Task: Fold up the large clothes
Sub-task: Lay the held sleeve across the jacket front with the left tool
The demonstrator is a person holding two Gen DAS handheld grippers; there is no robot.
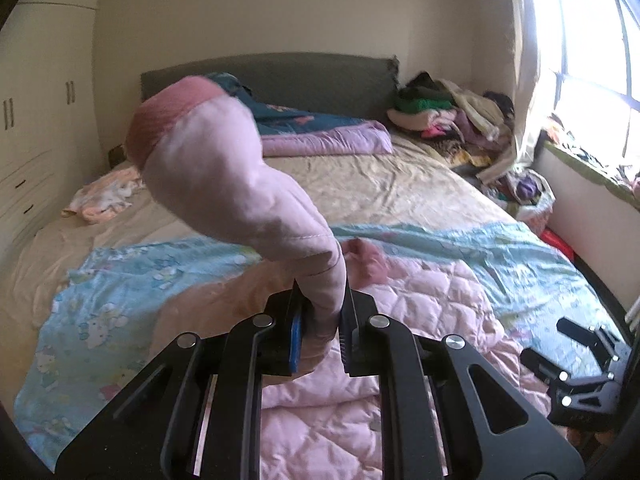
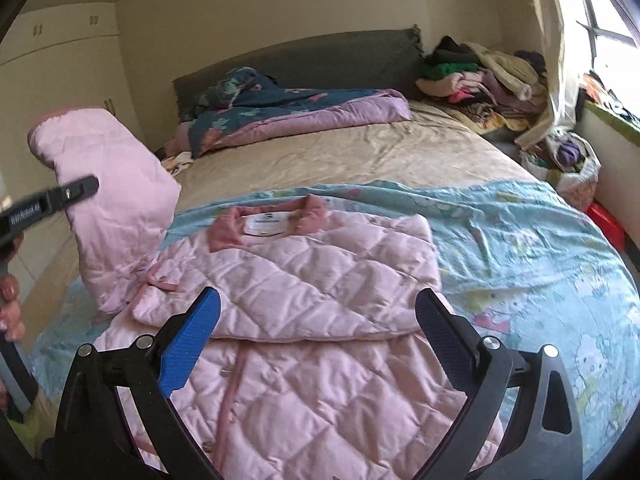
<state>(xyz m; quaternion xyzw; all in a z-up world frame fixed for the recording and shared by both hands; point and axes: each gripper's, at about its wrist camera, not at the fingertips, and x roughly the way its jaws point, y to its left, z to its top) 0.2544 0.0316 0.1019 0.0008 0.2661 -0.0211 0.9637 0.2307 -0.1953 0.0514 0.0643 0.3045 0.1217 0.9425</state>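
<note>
The left hand-held gripper (image 1: 320, 320) pinches the lifted sleeve (image 1: 224, 168) while the right hand-held gripper (image 2: 316, 344) hangs spread; the puffy sleeve could slip free and rumple the jacket (image 2: 320, 280).

A home bedroom: a wide bed (image 2: 360, 160) with a grey headboard (image 2: 320, 60), rumpled quilts (image 2: 304, 120), a heap of clothes (image 2: 480, 76) by the curtained window (image 1: 592, 52), and built-in white wardrobes (image 1: 40, 92) along the wall.

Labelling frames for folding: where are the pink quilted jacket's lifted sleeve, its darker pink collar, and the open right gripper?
Lifted sleeve (image 2: 116, 216), right wrist view, mid-sleeve.
Darker pink collar (image 2: 316, 212), right wrist view, right collar flap.
Right gripper (image 2: 318, 338), right wrist view, between fingertips.
</note>
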